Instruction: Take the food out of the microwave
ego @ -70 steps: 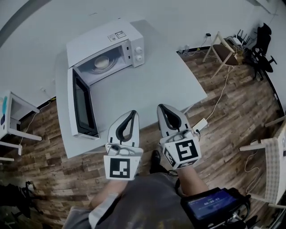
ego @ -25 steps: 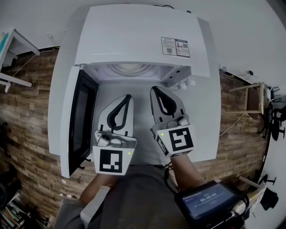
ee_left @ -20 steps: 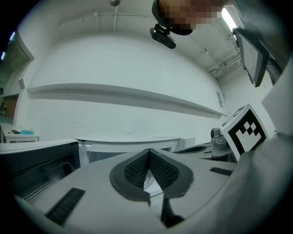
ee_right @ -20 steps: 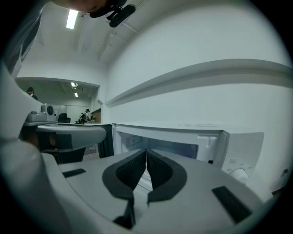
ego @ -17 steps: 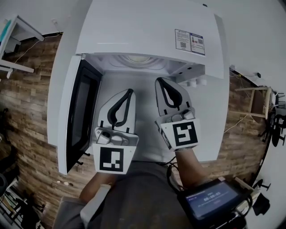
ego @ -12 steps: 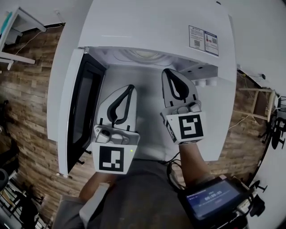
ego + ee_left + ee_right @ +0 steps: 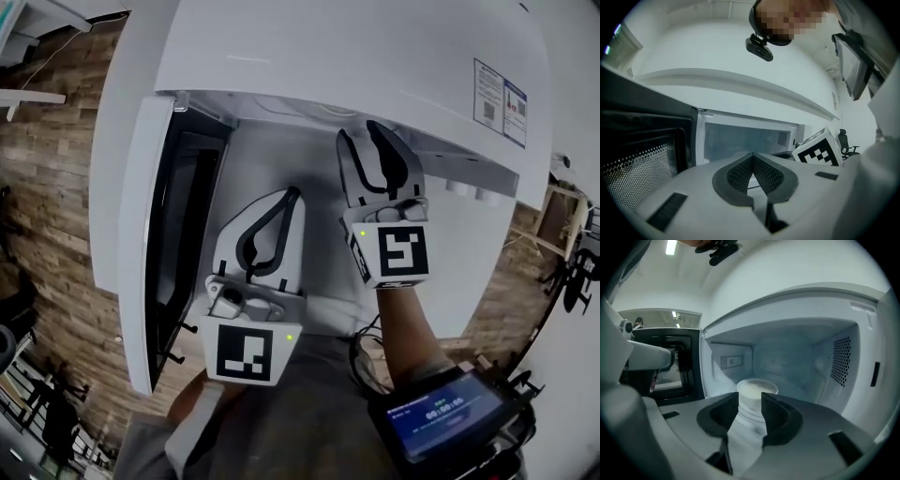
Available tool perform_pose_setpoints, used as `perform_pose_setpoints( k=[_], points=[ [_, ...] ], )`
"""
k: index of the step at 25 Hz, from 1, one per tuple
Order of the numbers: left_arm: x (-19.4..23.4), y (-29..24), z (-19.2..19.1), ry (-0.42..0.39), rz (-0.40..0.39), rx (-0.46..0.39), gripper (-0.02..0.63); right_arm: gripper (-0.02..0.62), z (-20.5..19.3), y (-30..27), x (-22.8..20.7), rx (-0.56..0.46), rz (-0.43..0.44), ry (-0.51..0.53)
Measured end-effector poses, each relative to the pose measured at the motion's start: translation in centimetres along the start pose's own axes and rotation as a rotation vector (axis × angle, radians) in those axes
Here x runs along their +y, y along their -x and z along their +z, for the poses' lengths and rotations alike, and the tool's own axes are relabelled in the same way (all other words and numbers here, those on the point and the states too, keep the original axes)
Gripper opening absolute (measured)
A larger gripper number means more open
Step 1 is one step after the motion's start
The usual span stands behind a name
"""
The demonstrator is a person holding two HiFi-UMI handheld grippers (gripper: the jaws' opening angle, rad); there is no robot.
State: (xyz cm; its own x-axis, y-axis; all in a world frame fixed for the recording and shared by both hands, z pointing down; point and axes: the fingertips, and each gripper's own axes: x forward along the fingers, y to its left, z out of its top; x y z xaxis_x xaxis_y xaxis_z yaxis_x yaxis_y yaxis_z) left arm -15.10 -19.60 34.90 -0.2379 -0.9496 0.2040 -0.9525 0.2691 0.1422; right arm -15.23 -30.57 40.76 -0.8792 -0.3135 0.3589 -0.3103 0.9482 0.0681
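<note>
A white microwave [image 7: 328, 56] stands with its door [image 7: 150, 244] swung open to the left. In the right gripper view a white round bowl of pale food [image 7: 757, 389] sits on the cavity floor, a little beyond the jaws. The microwave's top hides it in the head view. My right gripper [image 7: 364, 131] [image 7: 750, 397] is at the cavity mouth; its jaws have just been opening and stand slightly apart with nothing between them. My left gripper [image 7: 293, 190] [image 7: 752, 155] is shut and empty, in front of the opening and further back than the right.
The dark mesh door [image 7: 637, 159] stands close on the left of both grippers. The cavity's side walls [image 7: 843, 362] bound the space inside. The microwave's knobs [image 7: 469, 192] are at the right of the opening. The white table [image 7: 464, 272] lies below, with wooden floor [image 7: 47, 187] around it.
Both grippers have come down and forward toward the microwave's opening, the right one further. The right jaws, shut before, now stand slightly apart.
</note>
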Motion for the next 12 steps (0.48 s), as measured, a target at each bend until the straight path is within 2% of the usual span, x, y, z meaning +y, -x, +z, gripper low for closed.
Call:
perform_pose_setpoints(
  k=[1, 3, 6, 12],
  points=[
    [0.2, -0.2, -0.3, 0.002, -0.001, 0.004, 0.006, 0.172, -0.1, -0.4, -0.1, 0.000, -0.013, 0.002],
    [0.7, -0.4, -0.7, 0.013, 0.000, 0.013, 0.006, 0.267, -0.2, -1.1, -0.2, -0.002, -0.037, -0.001],
    [1.4, -0.7, -1.1, 0.031, 0.003, 0.022, 0.006, 0.373, -0.4, -2.4, -0.5, 0.002, -0.064, -0.008],
    [2.1, -0.9, -1.6, 0.048, 0.006, 0.032, 0.006, 0.456, 0.1, -5.5, -1.1, -0.014, -0.074, -0.024]
  ],
)
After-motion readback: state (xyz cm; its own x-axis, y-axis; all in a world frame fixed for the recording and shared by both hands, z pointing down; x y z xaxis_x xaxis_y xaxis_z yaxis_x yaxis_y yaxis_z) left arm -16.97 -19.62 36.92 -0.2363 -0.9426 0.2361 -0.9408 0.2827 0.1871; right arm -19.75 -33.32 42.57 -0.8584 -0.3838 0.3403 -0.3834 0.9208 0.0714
